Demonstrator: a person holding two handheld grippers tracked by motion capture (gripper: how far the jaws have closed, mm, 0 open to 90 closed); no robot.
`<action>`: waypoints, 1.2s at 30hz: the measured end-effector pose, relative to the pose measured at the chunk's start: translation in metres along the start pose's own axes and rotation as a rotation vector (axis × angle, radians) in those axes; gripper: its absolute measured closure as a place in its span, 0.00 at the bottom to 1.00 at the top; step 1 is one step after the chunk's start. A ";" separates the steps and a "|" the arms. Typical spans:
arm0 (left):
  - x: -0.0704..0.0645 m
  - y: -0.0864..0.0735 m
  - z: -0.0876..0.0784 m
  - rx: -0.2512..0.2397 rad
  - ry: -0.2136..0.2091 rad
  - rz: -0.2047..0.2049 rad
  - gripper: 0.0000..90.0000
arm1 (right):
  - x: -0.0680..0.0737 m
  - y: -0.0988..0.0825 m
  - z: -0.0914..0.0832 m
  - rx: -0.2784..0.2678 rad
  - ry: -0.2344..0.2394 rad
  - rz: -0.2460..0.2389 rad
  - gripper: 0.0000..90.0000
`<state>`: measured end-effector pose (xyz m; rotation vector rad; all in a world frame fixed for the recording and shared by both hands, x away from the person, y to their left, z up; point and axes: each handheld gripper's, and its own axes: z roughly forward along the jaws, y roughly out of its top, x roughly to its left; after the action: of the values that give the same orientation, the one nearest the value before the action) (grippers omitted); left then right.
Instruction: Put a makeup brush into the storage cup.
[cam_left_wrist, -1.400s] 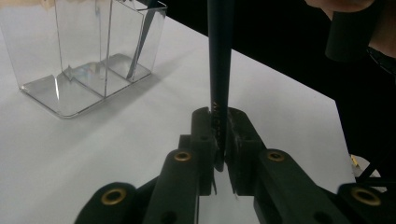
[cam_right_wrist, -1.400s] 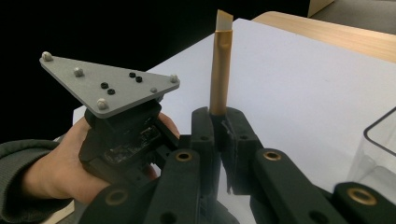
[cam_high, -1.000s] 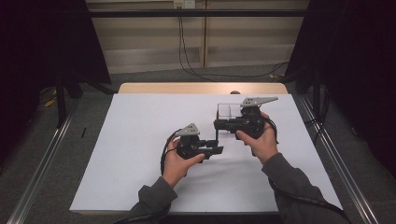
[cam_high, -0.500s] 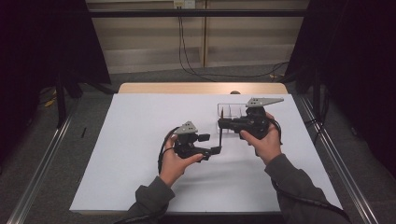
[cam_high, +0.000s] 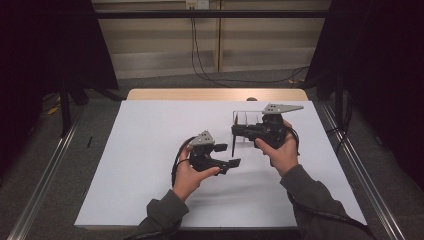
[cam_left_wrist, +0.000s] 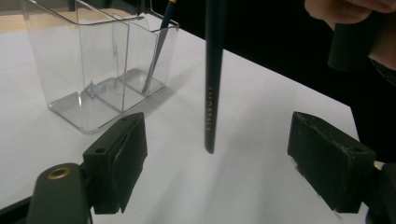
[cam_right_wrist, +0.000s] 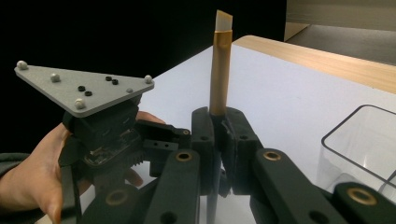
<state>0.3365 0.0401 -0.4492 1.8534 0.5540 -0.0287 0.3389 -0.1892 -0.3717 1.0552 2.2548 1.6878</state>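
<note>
Since the earlier frame, the left gripper (cam_high: 232, 163) has let go: its jaws have just been opening and now stand spread either side of the slim dark pencil with a gold band and white tip (cam_left_wrist: 212, 88), untouched. Beyond it, the right gripper (cam_right_wrist: 218, 133) pinches that pencil upright, jaws pressed together. Farther off stands the clear plastic divided holder (cam_left_wrist: 100, 70), apparently containing another pencil (cam_left_wrist: 159, 49), on the white table sheet (cam_high: 150, 145).

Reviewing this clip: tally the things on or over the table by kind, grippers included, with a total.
Brushes: 2, one clamped in the right gripper, one standing in the holder
Clear plastic holders: 1
Grippers: 2, right, and left gripper, its jaws just opened and apart from the hanging brush
Total: 5
</note>
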 end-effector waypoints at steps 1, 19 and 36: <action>0.000 0.000 0.000 -0.003 -0.001 0.000 0.23 | 0.000 0.000 0.000 -0.002 -0.001 0.001 0.93; -0.008 0.001 0.008 -0.007 -0.060 0.012 0.28 | -0.001 -0.002 0.011 -0.021 -0.017 0.015 0.93; 0.002 0.003 -0.003 -0.027 -0.001 0.000 0.14 | -0.005 -0.002 0.002 -0.045 -0.018 0.007 0.93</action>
<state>0.3387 0.0427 -0.4460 1.8276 0.5507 -0.0222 0.3429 -0.1913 -0.3757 1.0658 2.1945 1.7168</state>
